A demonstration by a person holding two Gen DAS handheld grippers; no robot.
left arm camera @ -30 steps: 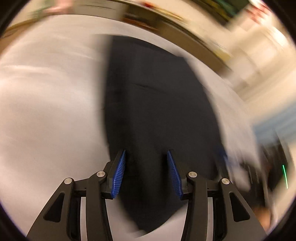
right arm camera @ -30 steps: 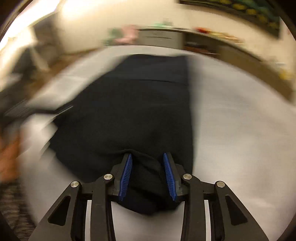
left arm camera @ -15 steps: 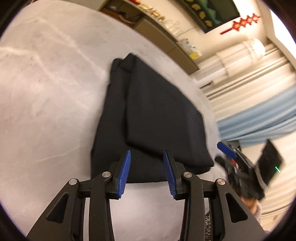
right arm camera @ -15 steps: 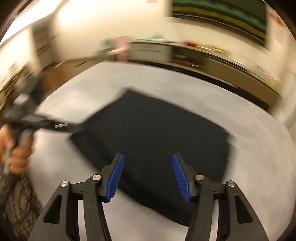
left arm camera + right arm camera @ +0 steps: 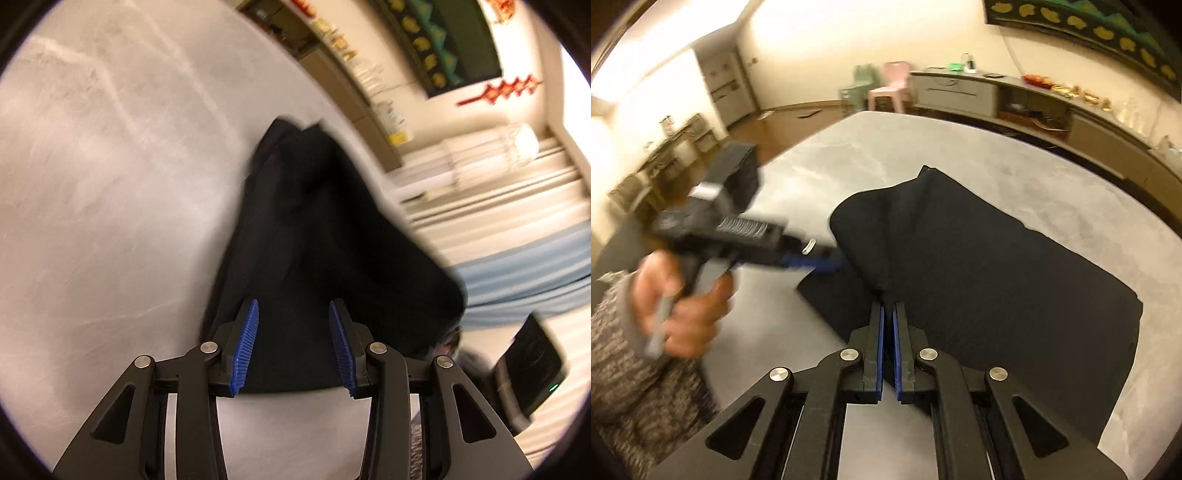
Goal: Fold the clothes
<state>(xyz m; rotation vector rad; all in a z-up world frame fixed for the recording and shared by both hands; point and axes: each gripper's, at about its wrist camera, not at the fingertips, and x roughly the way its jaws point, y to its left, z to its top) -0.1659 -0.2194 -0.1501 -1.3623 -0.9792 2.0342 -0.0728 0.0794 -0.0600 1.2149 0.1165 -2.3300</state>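
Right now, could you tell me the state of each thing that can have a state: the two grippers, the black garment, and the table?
right gripper: shut on a fold of the black garment, jaws just closed.
left gripper: jaws apart over the garment's near edge, pads not pressing it.
black garment: partly folded, near-left part pulled up in a ridge, the rest flat.
grey table: bears the garment.

Folded garment [image 5: 997, 266] lies on the table [image 5: 1089, 218], near its front edge. Right hand-held gripper [image 5: 888, 314] at the garment's near edge; left hand-held gripper [image 5: 827, 263] at its left corner. Chairs [image 5: 890, 88] and sideboard [image 5: 960, 94] stand behind the table.
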